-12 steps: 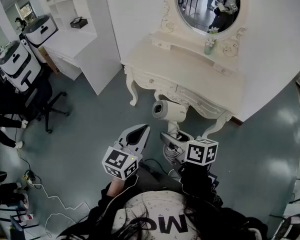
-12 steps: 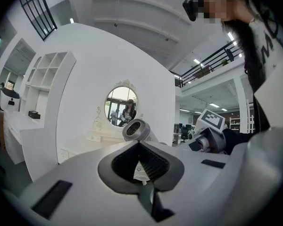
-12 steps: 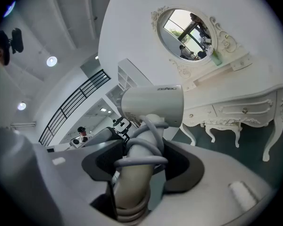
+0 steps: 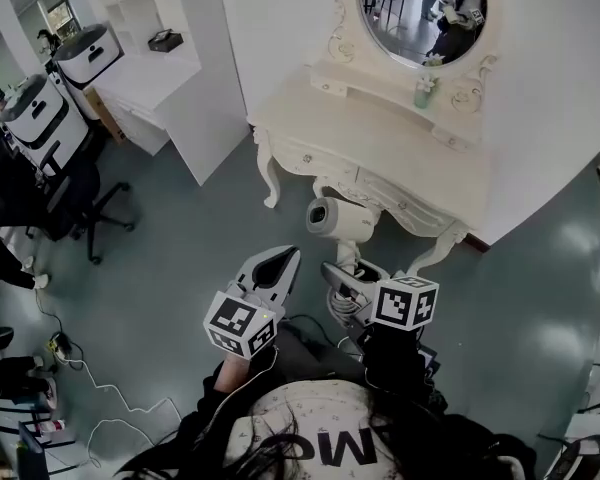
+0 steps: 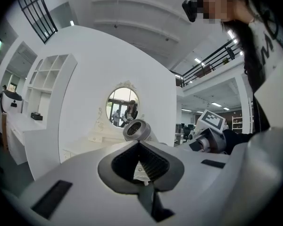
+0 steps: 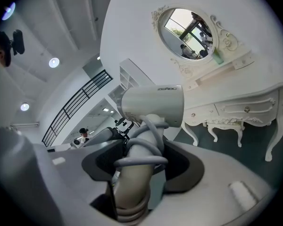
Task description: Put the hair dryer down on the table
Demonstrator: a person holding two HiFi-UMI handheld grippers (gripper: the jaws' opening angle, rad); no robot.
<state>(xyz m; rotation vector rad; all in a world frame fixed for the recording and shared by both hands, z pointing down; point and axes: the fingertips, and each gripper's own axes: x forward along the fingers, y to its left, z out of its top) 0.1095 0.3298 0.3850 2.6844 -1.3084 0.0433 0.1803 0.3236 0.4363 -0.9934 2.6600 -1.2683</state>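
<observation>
Little has changed in half a second. The right gripper (image 4: 348,286) stays clamped, jaws wide, on the cord-wrapped handle of the hair dryer (image 4: 340,220). The left gripper (image 4: 276,266) stays closed and empty beside it. The dryer is still held in the air short of the dressing table (image 4: 410,153), so the set-down seems yet to come. Its pale barrel lies level, open end leftward.
</observation>
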